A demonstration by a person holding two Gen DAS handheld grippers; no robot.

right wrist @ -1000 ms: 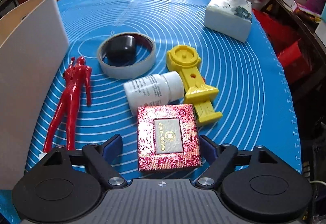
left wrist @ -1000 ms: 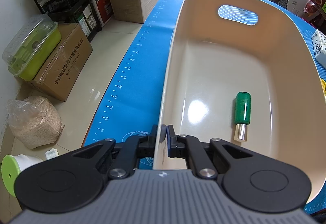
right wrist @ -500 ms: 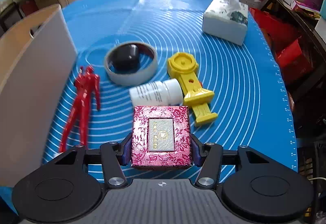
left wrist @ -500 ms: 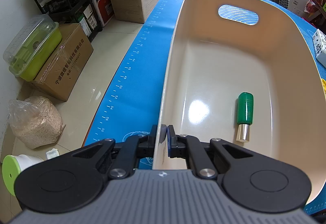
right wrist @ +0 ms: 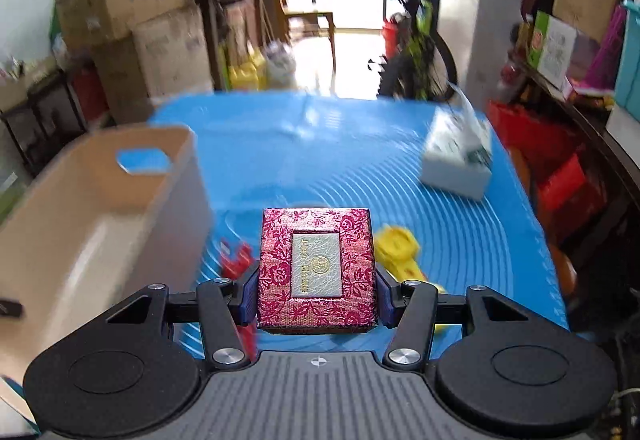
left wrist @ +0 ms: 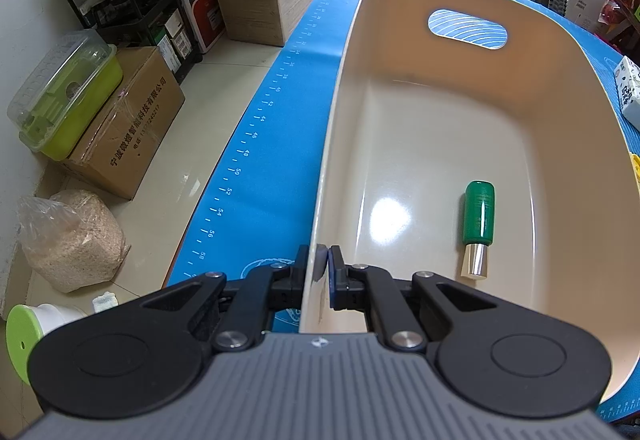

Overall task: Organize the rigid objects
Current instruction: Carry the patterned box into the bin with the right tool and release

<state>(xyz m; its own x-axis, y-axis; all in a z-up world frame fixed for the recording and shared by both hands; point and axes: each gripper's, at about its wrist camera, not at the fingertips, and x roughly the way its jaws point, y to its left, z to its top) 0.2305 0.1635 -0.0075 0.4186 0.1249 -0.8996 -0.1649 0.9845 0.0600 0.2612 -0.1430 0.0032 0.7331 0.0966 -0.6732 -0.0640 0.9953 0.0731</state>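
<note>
My left gripper [left wrist: 322, 272] is shut on the near left wall of the beige bin [left wrist: 332, 143]. A green bottle with a silver cap [left wrist: 478, 226] lies on the bin floor. In the right wrist view my right gripper [right wrist: 316, 298] is shut on a red brocade box [right wrist: 316, 268] with a pale label, held up above the blue mat [right wrist: 320, 159]. Below the box, partly hidden and blurred, lie a red figure [right wrist: 236, 260] and a yellow toy [right wrist: 400, 256]. The beige bin [right wrist: 100, 207] stands to the left of the box.
A white tissue box [right wrist: 456, 155] sits at the mat's far right. Cardboard boxes [left wrist: 124, 119], a green lidded container [left wrist: 64, 95] and a bag of grain [left wrist: 72, 240] lie on the floor left of the table. A bicycle [right wrist: 416, 39] and shelves stand behind.
My right gripper closed on the red brocade box and lifted it off the mat, tilting up so the room shows. The left gripper kept its hold on the bin wall.
</note>
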